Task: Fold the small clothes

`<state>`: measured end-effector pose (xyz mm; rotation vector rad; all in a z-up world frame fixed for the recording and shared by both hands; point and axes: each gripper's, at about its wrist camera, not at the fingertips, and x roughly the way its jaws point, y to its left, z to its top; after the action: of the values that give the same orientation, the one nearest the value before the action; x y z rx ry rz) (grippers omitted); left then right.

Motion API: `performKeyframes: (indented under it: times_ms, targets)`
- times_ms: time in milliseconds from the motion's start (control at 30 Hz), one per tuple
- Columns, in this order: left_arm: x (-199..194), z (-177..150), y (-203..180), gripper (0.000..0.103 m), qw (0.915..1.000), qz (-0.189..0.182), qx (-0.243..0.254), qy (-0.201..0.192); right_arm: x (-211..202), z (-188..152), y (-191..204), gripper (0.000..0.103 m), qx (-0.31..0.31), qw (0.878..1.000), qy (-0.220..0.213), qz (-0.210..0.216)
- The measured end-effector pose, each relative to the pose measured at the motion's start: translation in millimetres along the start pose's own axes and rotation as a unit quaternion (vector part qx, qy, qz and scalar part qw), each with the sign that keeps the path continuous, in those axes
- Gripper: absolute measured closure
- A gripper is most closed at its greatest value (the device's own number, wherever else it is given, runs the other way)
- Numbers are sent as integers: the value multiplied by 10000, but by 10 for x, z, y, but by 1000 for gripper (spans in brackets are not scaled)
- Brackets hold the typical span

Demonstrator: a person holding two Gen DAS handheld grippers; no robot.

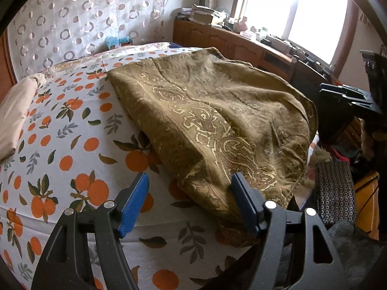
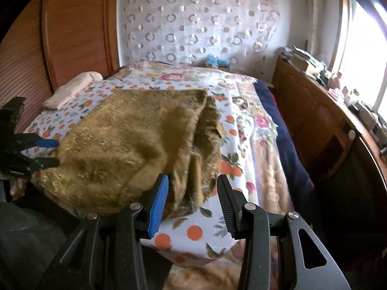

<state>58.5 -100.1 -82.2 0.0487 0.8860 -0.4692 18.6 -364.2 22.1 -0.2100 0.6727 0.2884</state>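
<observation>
Both my claws hang released: left gripper [image 1: 189,203] and right gripper [image 2: 192,203] at the bed's [image 1: 72,145] near edge, beside the olive cloth [image 1: 217,125].

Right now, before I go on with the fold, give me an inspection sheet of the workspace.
Surface: bed with an orange-print sheet.
Job's things: brown patterned cloth, rumpled, lying at the bed's near edge.
Clutter: cream folded cloth by the headboard.
Grippers: left gripper open, cloth edge at one finger; right gripper open, cloth corner between the fingers, not pinched.
Cables: nothing seen.
Surroundings: wooden cabinet with piled items, bright window, circle-pattern curtain.
</observation>
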Motion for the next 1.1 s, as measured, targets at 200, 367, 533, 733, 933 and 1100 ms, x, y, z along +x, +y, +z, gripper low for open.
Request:
performKeyframes:
  times_ms: [200,367,533,733,933,1100]
  targets:
    - [33,-18,-16,32,10000,-58,4,61,344,-97,18,43,151,9996,187,143]
    - [39,-39,-4,32,9999,-73,-31,85,660,-145,-81,43,377,9982,449,102]
    - [14,-78,-19,32,9998,-193,-61,54,792,-180,-200,43,621,9962,578,218]
    - [19,-91,-53,32,9997,-242,-20,104,883,-189,-184,43,720,9949,619,347]
    - [27,-98,-84,45,9992,-373,24,129,822,-220,-144,43,713,9954,552,326]
    - [2,-78,-172,89,9973,-679,144,232,598,-148,-112,43,526,9983,235,82]
